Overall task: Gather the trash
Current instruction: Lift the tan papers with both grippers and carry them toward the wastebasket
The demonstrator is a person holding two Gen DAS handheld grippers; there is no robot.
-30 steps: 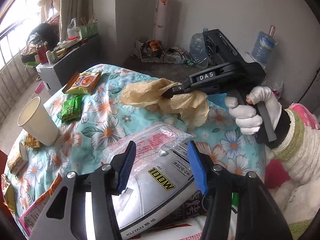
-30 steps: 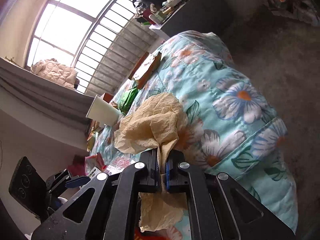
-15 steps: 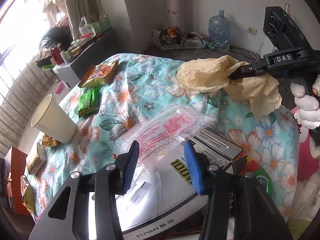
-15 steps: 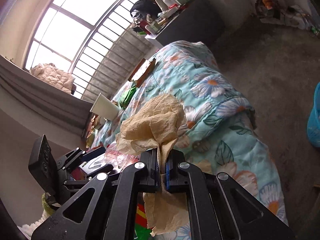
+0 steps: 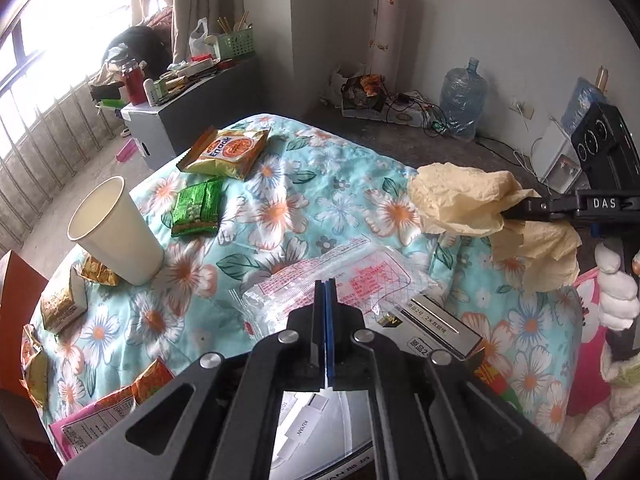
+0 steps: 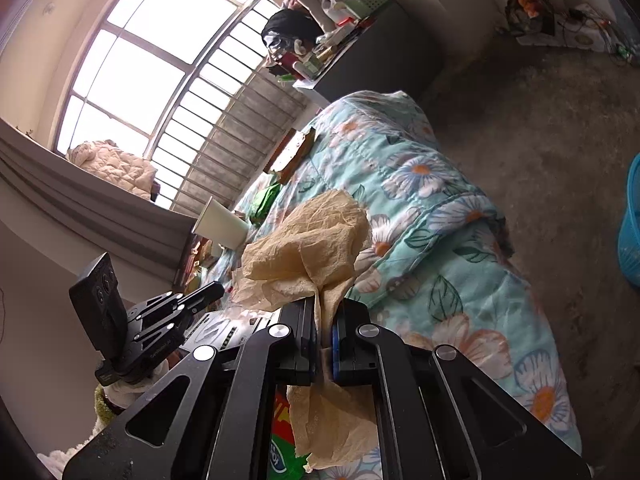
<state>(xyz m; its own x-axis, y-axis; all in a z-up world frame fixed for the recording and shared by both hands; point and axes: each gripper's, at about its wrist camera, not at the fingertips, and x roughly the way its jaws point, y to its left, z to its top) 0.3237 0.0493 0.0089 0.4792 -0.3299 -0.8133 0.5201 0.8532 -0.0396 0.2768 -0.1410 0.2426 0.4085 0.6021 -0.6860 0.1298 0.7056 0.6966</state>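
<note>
Closing empty, seemingly: left gripper [image 5: 325,285] since before.

The crumpled tissue [image 5: 460,204] is thin beige paper, wrinkled and matt. The right claw [image 5: 520,210] pinching it is matt black plastic, its hinge pins bright metal. The quilt [image 5: 340,184] is soft flowered cloth, stitched and puckered. On it, the cup [image 5: 116,232] is smooth matt paper, the green packet [image 5: 198,208] and orange snack bag [image 5: 226,152] glossy foil, and the clear wrapper [image 5: 340,284] shiny crinkled plastic. The floor [image 6: 540,140] is rough grey concrete.
</note>
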